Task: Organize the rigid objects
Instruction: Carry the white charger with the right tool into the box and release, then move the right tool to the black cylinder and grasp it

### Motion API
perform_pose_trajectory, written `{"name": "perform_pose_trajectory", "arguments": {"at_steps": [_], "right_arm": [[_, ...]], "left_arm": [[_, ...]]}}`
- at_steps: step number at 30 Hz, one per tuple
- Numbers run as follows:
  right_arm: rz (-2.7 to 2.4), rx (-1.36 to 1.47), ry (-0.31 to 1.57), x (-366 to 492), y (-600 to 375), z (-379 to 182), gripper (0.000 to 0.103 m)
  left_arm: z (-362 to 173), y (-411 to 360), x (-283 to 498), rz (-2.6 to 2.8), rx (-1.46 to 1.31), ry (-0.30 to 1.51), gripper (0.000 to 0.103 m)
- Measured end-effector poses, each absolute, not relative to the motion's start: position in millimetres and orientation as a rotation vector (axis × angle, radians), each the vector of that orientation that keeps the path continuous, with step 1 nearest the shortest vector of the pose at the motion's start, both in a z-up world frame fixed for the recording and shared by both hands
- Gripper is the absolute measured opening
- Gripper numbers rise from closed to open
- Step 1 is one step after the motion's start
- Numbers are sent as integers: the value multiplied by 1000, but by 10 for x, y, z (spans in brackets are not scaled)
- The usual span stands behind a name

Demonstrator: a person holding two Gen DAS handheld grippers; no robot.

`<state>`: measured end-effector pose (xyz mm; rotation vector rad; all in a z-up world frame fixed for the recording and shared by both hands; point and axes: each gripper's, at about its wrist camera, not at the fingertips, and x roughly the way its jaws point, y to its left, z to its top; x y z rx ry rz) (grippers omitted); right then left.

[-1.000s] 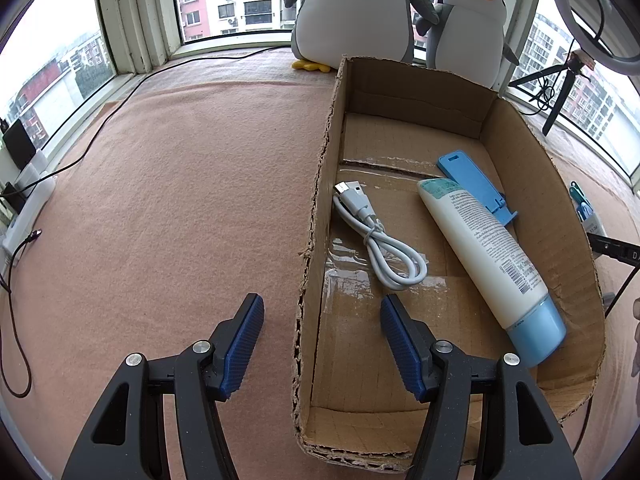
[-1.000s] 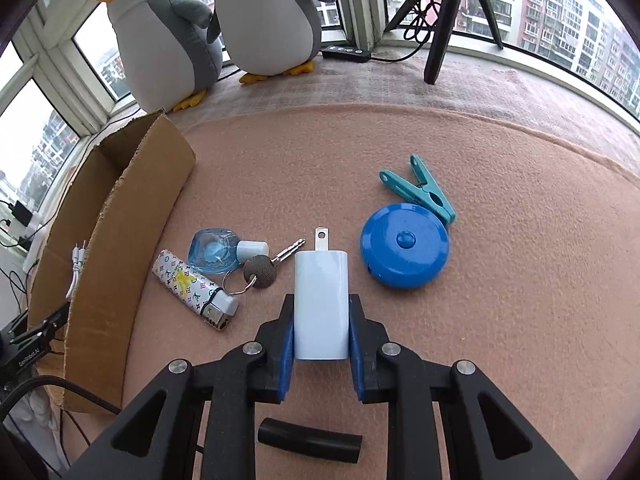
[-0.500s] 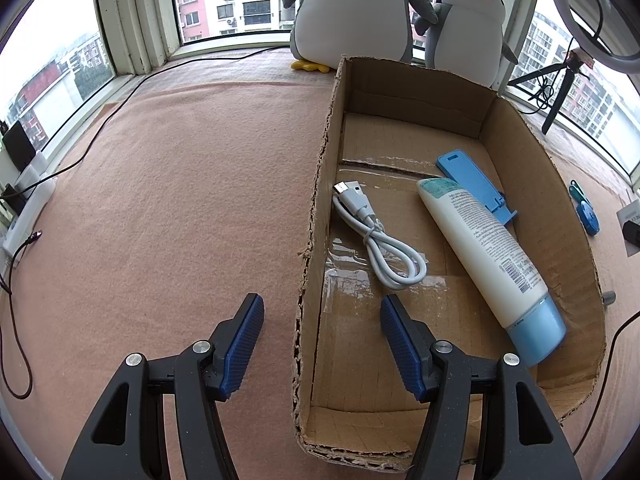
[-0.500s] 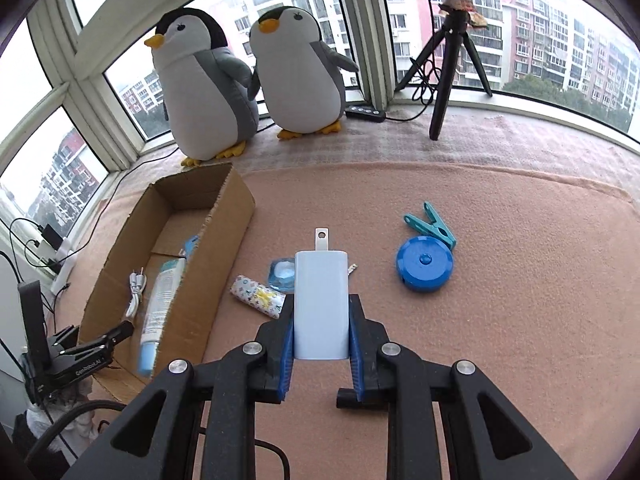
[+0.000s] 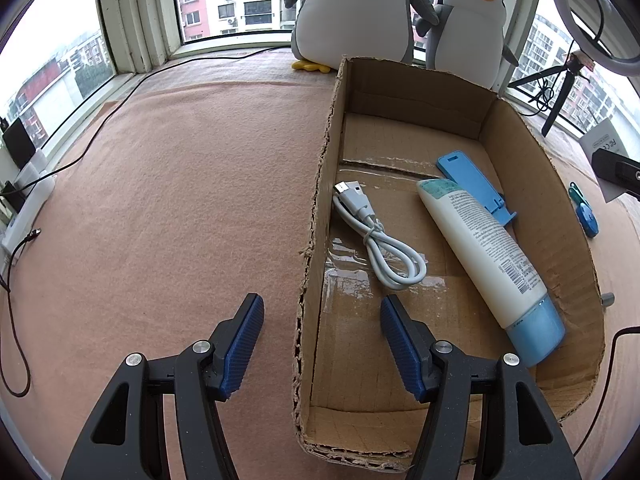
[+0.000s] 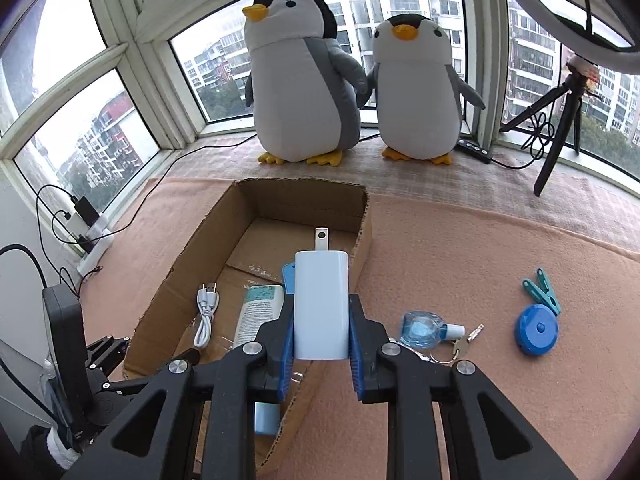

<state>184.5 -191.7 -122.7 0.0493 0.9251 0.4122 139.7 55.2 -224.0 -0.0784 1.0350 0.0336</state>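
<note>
In the right wrist view the right gripper (image 6: 321,330) pinches a white rectangular plastic wall charger (image 6: 321,304) at the centre of the frame, its long axis upright along the fingers and its metal prong pointing away. The open brown cardboard box (image 6: 362,236) lies below and to the left of it; the charger hangs over the box's right wall (roughly above the blue-capped white tube (image 6: 256,320) inside). I judge the drop needs a small shift left, toward bare floor near the coiled white USB cable (image 6: 206,316). In the left wrist view the left gripper (image 5: 320,340) is spread wide, straddling the box's left wall at lower centre, holding nothing.
</note>
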Motion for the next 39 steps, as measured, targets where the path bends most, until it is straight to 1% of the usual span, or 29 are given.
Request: {"name": "perform_pose_trajectory", "arguments": {"at_steps": [9, 24, 25, 26, 27, 28, 29, 39], "right_arm": [[437, 5, 947, 1958, -1574, -1341, 21], [434, -3, 948, 2001, -1531, -1382, 21], [436, 2, 943, 1998, -1536, -1374, 25], [436, 8, 940, 1997, -1543, -1364, 39], [429, 12, 930, 1992, -1556, -1345, 48], [425, 17, 917, 1984, -1569, -1324, 60], [427, 21, 909, 1978, -1577, -1305, 62], [427, 30, 903, 1956, -1653, -1244, 63]], "left_arm": [[-2238, 553, 1398, 32, -81, 1036, 65], [-2237, 556, 1398, 32, -82, 1036, 65], [-2237, 556, 1398, 32, -82, 1036, 65], [-2237, 557, 1397, 32, -82, 1036, 65], [-2237, 558, 1398, 32, -82, 1036, 65], [-2237, 558, 1398, 32, -82, 1036, 65], [-2235, 555, 1398, 32, -81, 1035, 65], [-2241, 566, 1392, 31, -80, 1035, 65]]}}
